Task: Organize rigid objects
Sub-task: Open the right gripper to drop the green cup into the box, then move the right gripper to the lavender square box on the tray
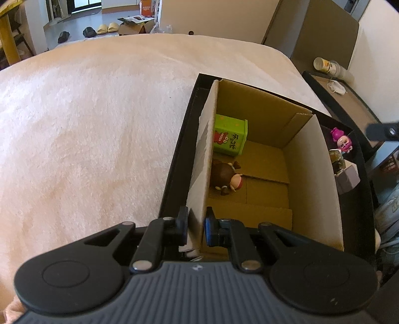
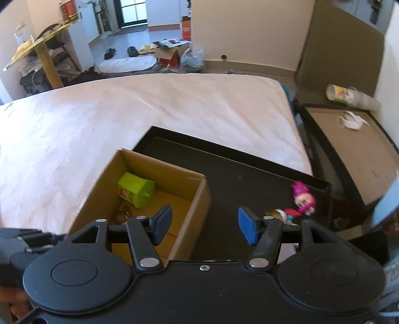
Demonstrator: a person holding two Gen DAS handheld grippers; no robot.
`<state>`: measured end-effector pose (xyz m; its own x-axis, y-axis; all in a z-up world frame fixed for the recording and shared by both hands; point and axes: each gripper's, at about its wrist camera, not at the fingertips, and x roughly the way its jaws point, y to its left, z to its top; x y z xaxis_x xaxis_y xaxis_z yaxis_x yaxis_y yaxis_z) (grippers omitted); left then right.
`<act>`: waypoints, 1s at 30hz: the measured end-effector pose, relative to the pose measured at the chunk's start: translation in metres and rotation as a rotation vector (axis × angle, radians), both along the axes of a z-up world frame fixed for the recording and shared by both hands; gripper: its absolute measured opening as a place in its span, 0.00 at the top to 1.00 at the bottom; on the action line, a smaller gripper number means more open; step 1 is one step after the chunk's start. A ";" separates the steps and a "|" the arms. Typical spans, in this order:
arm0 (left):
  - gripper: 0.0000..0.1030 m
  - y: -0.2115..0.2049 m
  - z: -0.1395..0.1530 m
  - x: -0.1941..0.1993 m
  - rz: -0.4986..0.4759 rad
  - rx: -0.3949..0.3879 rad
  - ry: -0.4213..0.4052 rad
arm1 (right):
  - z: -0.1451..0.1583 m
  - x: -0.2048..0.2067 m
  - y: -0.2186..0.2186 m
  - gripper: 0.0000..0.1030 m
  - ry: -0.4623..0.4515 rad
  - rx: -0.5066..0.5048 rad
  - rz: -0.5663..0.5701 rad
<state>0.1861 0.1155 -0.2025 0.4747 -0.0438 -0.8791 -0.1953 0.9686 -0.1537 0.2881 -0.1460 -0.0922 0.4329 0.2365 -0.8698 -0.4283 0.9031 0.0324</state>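
Left gripper (image 1: pixel 197 225) pinches cardboard box (image 1: pixel 261 119) wall, steadying it.
Right gripper (image 2: pixel 204 224) hangs open, empty, above black tray (image 2: pixel 232 174); pink-haired figurine (image 2: pixel 303 197) awaits beside box holding green tin (image 2: pixel 134 189).

Daylight fills both views, brightest at the glass door (image 2: pixel 132 11) in the far room, and it washes out the pale blanket (image 1: pixel 87 124) on the bed. The cardboard box (image 1: pixel 261 149) interior lies in soft shadow. The left wrist view is sharp; the right wrist view is smeared, most at its right edge. Fisheye bending curves the bed's edges, and dark corners vignette both frames.
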 end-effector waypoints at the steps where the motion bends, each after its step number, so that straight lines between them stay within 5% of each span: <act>1: 0.89 -0.001 0.001 0.000 -0.003 0.011 0.001 | -0.001 -0.001 -0.005 0.41 -0.001 0.001 -0.007; 17: 0.91 -0.023 0.007 0.005 -0.019 0.154 0.028 | -0.031 -0.009 -0.084 0.32 0.003 0.028 -0.169; 30: 0.91 -0.044 0.007 0.011 -0.047 0.292 0.073 | -0.078 -0.009 -0.088 0.29 -0.054 0.001 -0.167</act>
<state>0.1973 0.0711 -0.1953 0.4134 0.1960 -0.8892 -0.1498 0.9779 0.1459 0.2787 -0.2337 -0.1705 0.5122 0.1582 -0.8442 -0.2730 0.9619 0.0146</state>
